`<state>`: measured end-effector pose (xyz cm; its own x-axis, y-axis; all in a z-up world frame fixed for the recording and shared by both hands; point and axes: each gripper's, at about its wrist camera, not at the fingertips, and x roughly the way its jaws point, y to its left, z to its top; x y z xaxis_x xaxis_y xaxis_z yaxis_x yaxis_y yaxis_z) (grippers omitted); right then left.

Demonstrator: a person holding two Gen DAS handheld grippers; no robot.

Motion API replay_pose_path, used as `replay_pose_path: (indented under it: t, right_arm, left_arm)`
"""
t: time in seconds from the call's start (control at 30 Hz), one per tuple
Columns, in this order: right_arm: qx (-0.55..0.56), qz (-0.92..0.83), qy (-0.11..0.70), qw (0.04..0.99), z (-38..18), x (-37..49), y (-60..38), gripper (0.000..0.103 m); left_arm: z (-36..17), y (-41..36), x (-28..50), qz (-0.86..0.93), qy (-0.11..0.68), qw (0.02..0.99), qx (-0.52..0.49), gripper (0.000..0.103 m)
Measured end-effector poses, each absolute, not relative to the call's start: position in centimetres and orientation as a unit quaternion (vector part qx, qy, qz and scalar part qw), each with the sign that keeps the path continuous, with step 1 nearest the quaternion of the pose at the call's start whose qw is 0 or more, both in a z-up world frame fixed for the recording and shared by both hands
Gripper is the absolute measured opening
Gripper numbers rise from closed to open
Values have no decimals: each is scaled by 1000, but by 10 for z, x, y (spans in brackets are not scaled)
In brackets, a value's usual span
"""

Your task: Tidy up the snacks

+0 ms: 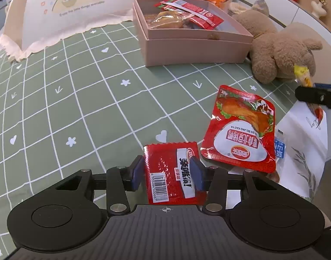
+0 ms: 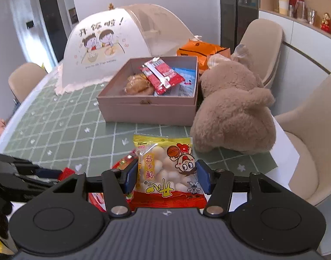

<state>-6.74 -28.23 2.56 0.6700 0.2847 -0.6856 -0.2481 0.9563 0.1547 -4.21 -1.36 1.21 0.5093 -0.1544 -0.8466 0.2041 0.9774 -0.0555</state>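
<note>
My left gripper [image 1: 167,172] is shut on a small red snack packet [image 1: 173,173] with a barcode, low over the green checked tablecloth [image 1: 78,99]. A larger red roast-duck packet [image 1: 241,127] lies just to its right. My right gripper [image 2: 167,176] is shut on a yellow and red bag of white puffs [image 2: 167,171], held above the table. It shows at the right edge of the left wrist view [image 1: 310,95]. The pink box [image 1: 193,45] holds red packets and a wrapped pastry; it also shows in the right wrist view [image 2: 148,108].
A brown plush bear [image 2: 232,110] sits right of the box. An orange bag [image 2: 204,52] lies behind the box. A white food cover [image 2: 122,43] stands at the back left. Beige chairs [image 2: 304,151] ring the table. A white printed bag [image 1: 304,143] lies at the right.
</note>
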Motion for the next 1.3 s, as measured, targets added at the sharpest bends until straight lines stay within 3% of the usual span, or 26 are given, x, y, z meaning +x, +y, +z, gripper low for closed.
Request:
replay_pose_path:
  t: [0.37, 0.43, 0.5, 0.6, 0.87, 1.03, 1.1, 1.17, 1.3]
  right_arm:
    - [-8, 119, 431, 894, -24, -66, -280, 56]
    - [-5, 113, 442, 890, -31, -65, -282, 56]
    - [-5, 112, 444, 889, -35, -67, -282, 57]
    - [-7, 110, 442, 890, -36, -68, -282, 60]
    - [-7, 98, 442, 891, -40, -68, -287, 73]
    - [-1, 99, 439, 893, -42, -66, -291, 77]
    - [-6, 102, 436, 894, -43, -66, -290, 74]
    - [-6, 115, 436, 893, -40, -68, -288, 54]
    - [19, 132, 425, 895, -21, -69, -293, 54]
  left_arm:
    - [21, -34, -56, -113, 473, 868, 100, 52]
    - [11, -46, -60, -119, 472, 862, 139, 63]
    - [8, -55, -62, -127, 467, 861, 154, 62]
    - [4, -56, -59, -140, 476, 858, 133, 75]
    - [8, -24, -53, -99, 483, 868, 47, 69]
    - [7, -32, -52, -106, 487, 863, 76, 71]
    - [8, -33, -55, -109, 489, 862, 75, 68]
    - [9, -36, -57, -117, 493, 858, 79, 66]
    - [10, -35, -62, -147, 496, 854, 55, 63]
